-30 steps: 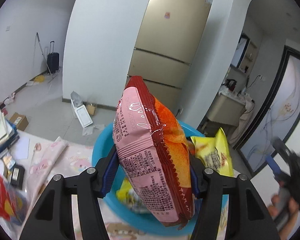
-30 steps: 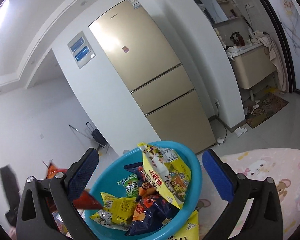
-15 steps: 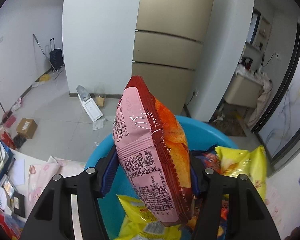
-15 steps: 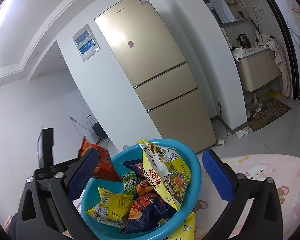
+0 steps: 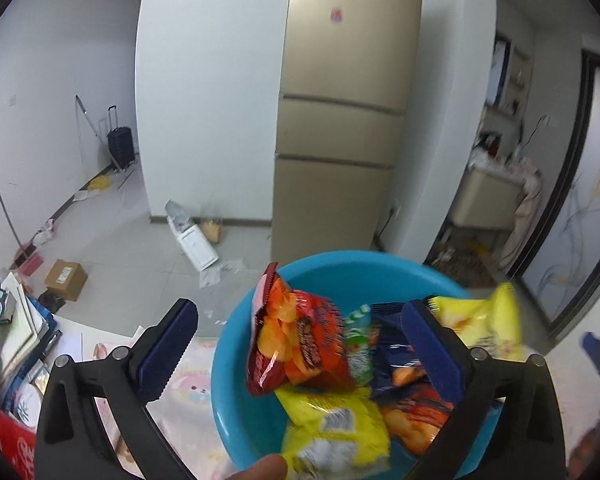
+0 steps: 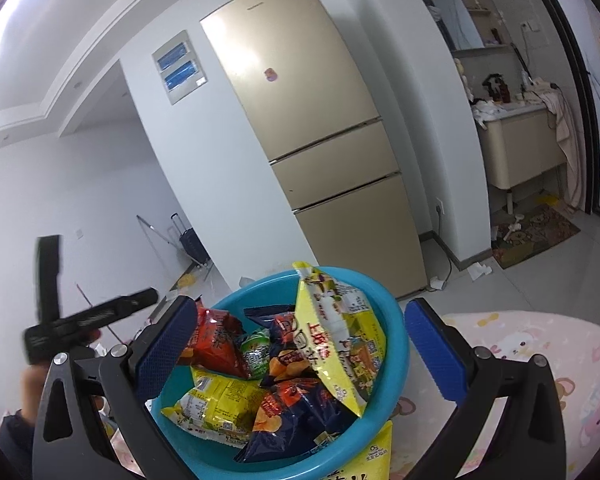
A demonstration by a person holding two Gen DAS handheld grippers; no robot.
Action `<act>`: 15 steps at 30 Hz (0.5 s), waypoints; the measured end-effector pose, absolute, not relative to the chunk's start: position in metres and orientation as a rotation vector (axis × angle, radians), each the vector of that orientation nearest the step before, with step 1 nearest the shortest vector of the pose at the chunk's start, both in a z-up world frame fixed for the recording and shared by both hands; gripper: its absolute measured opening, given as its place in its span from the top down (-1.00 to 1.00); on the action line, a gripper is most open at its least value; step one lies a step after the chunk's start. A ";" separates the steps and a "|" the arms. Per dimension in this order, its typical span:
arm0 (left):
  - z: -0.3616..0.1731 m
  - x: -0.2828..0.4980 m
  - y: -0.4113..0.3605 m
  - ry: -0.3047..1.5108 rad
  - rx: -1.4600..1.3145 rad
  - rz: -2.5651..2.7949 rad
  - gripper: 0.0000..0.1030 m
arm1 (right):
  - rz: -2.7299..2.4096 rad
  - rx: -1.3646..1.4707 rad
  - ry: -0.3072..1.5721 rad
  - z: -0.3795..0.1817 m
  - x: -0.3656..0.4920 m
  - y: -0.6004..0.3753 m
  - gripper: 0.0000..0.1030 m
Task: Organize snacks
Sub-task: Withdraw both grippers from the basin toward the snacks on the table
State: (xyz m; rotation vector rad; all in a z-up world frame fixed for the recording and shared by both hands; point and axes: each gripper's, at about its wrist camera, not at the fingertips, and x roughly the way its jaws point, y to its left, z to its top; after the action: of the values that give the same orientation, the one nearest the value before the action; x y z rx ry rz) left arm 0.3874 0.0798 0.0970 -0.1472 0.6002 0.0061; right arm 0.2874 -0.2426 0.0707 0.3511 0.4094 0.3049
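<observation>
Left claw (image 5: 296,344) is released above the round blue plastic basin (image 5: 340,276), so red crinkly chips bag (image 5: 296,344) lies at 10 o'clock w/ other snacks; right claw (image 6: 296,344) also gapes, empty.

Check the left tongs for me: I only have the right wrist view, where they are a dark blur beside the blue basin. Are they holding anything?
Observer: No. The left wrist view shows the left tongs wide open, and the red chip bag lies in the blue basin, touching neither finger.
Operator: Any snacks outside the basin on that side?
Observer: A red packet shows at that view's lower left edge, below a pile of books.
</observation>
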 end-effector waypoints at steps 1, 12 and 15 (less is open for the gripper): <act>0.102 0.375 0.080 0.582 -0.154 -0.010 -1.00 | 0.317 0.342 0.402 0.075 0.285 -0.241 -1.00; 0.147 0.244 0.071 0.439 -0.190 -0.112 -1.00 | 0.408 0.189 0.270 0.141 0.224 -0.222 -1.00; 0.151 0.218 0.070 0.417 -0.193 -0.119 -1.00 | 0.437 0.187 0.257 0.149 0.208 -0.221 -1.00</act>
State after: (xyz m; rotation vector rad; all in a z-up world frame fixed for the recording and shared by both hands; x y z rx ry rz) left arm 0.2184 0.0702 0.1510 -0.1934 0.4168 -0.1193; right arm 0.2075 -0.2208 0.1492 0.1868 0.2570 0.4370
